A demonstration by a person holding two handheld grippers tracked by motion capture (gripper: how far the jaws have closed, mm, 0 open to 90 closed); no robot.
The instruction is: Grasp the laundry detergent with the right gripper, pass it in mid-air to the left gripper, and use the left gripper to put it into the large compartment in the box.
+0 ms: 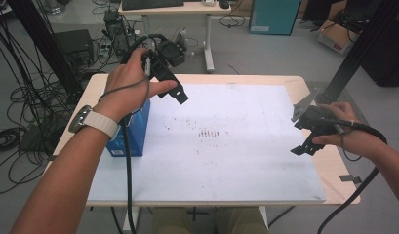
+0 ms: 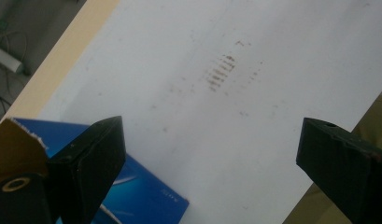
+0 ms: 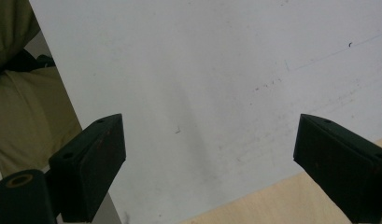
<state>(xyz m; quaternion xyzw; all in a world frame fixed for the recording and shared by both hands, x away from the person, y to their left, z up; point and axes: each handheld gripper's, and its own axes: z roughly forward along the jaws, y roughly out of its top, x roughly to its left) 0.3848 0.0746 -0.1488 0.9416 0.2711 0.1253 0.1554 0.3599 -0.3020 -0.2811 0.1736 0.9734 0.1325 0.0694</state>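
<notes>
Left gripper point(image 1: 180, 96) and right gripper point(image 1: 300, 148) agape, empty — scuffed white sheet point(image 1: 236, 161), blue box point(image 1: 133, 131), wooden table point(image 1: 333, 170).

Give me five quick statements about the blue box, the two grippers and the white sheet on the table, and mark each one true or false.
1. The blue box stands at the left edge of the white sheet. True.
2. The left gripper is clamped on the box. False: its jaws stand wide apart with nothing between them, above the sheet.
3. The right gripper is open, at the sheet's right edge. True.
4. The sheet is spotless. False: dark smudges mark its middle.
5. The person's left wrist bears a watch with a light strap. True.
</notes>
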